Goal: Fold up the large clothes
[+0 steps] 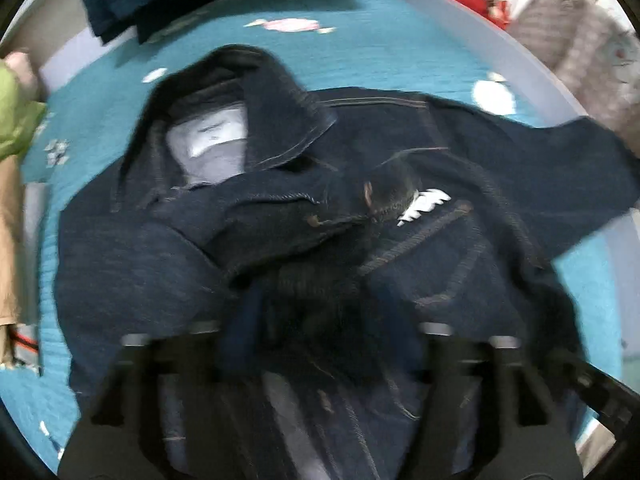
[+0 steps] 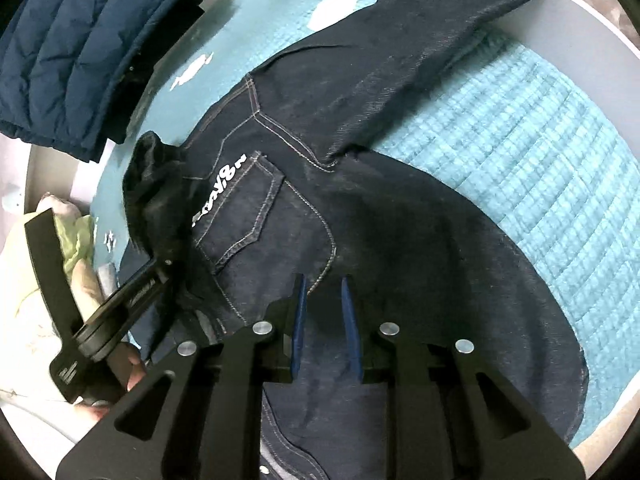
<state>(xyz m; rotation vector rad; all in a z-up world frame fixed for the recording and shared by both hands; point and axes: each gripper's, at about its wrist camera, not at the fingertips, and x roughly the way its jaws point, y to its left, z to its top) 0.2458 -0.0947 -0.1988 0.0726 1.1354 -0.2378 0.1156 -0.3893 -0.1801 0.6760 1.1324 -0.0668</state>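
A dark denim jacket [image 1: 460,160] with a fleece-lined collar [image 1: 264,100] lies front up on a teal bedspread [image 1: 380,52]. My left gripper [image 1: 320,320] is low over the jacket's front, blurred, and seems shut on a bunched fold of the denim; its blue pads are mostly hidden in cloth. In the right wrist view the jacket [image 2: 400,240] shows its chest pocket [image 2: 240,216] with white lettering, and one sleeve [image 2: 432,52] stretches up to the far edge. My right gripper [image 2: 325,300] hovers over the jacket body, its blue pads slightly apart and empty. The left gripper [image 2: 160,264] shows at the left, gripping the collar area.
A folded navy quilted jacket [image 2: 80,48] lies at the far corner of the bed. A green and beige garment [image 1: 12,120] is at the left edge. Red and patterned fabrics [image 1: 560,20] stand beyond the white bed frame [image 1: 480,28].
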